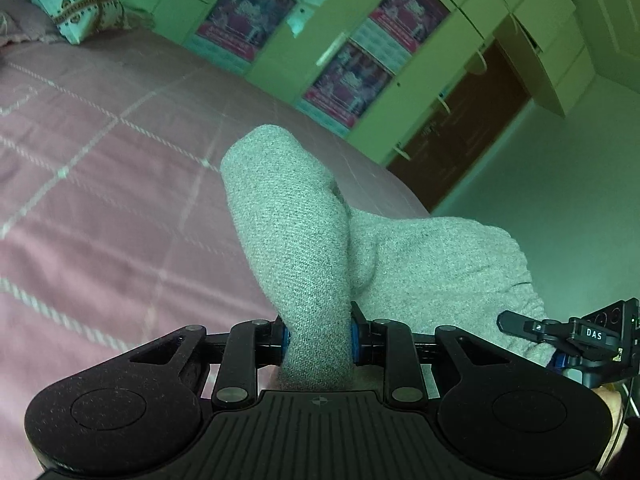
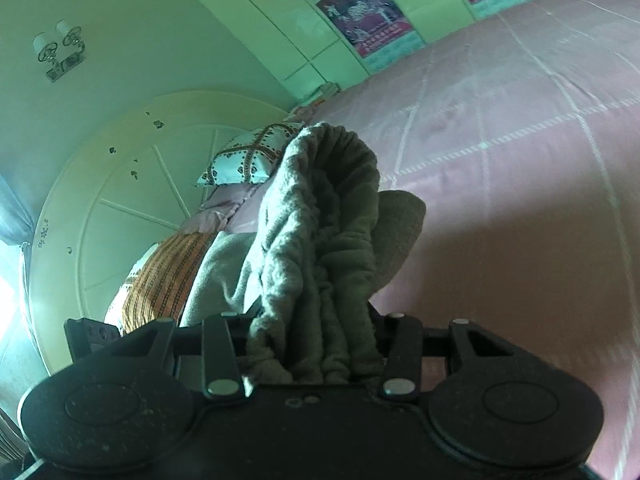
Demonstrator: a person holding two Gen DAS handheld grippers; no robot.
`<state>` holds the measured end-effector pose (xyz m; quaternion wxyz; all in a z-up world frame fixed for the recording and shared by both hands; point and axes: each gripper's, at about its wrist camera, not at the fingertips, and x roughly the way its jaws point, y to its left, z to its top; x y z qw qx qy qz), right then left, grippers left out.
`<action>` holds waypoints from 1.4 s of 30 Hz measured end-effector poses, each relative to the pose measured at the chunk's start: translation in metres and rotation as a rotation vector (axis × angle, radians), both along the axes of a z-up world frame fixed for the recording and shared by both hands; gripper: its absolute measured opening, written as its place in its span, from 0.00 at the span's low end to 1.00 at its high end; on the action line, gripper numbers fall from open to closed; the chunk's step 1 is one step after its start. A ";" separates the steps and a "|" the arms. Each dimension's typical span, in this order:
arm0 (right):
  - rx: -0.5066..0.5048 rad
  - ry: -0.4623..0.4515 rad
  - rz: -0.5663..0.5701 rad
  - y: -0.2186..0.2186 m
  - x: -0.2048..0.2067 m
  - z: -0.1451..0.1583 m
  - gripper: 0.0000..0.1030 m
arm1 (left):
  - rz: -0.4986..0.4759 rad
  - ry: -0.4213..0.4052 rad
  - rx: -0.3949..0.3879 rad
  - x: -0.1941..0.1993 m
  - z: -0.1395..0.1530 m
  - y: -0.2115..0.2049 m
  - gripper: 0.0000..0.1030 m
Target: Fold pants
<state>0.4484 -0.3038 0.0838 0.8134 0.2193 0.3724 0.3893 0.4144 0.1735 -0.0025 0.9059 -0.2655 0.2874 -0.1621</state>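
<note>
The grey knit pants (image 1: 304,216) are held up over the pink bed. My left gripper (image 1: 319,338) is shut on a fold of the pants; the cloth rises between the jaws and spreads off to the right. My right gripper (image 2: 316,344) is shut on a bunched, gathered edge of the pants (image 2: 324,240), which stands up in front of the camera and hides the fingertips. The right gripper's body (image 1: 576,336) shows at the right edge of the left wrist view, close beside the left one.
The pink quilted bedspread (image 1: 100,184) lies under both grippers. Patterned pillows (image 2: 248,160) and a striped orange cushion (image 2: 160,276) sit by the round white headboard (image 2: 120,184). Green cupboards with posters (image 1: 352,80) and a brown door (image 1: 460,128) stand beyond the bed.
</note>
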 end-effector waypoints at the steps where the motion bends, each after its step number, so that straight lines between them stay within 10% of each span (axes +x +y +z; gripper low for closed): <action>1: 0.001 -0.002 0.004 0.007 0.009 -0.002 0.35 | 0.008 -0.002 0.008 0.009 0.001 0.004 0.26; 10: -0.029 -0.007 -0.045 0.050 0.089 -0.034 0.35 | 0.093 0.046 -0.004 0.102 -0.045 0.022 0.26; 13: -0.191 0.092 -0.129 0.056 0.113 -0.081 0.46 | 0.121 0.151 0.059 0.122 -0.079 0.015 0.54; 16: -0.164 0.138 -0.156 0.041 0.116 -0.107 0.51 | 0.108 0.115 0.030 0.116 -0.087 0.019 0.54; 24: -0.102 0.021 -0.242 0.024 0.087 -0.059 0.59 | 0.109 0.040 0.071 0.084 -0.045 0.029 0.54; 27: -0.163 -0.115 -0.275 0.032 0.071 -0.039 0.93 | 0.114 0.058 0.129 0.091 -0.041 0.028 0.54; 31: -0.534 0.032 -0.274 0.059 0.104 -0.078 0.84 | 0.124 0.157 0.234 0.092 -0.064 0.019 0.61; 42: -0.465 -0.104 -0.249 0.058 0.073 -0.048 0.94 | 0.128 0.098 0.266 0.051 -0.046 0.005 0.80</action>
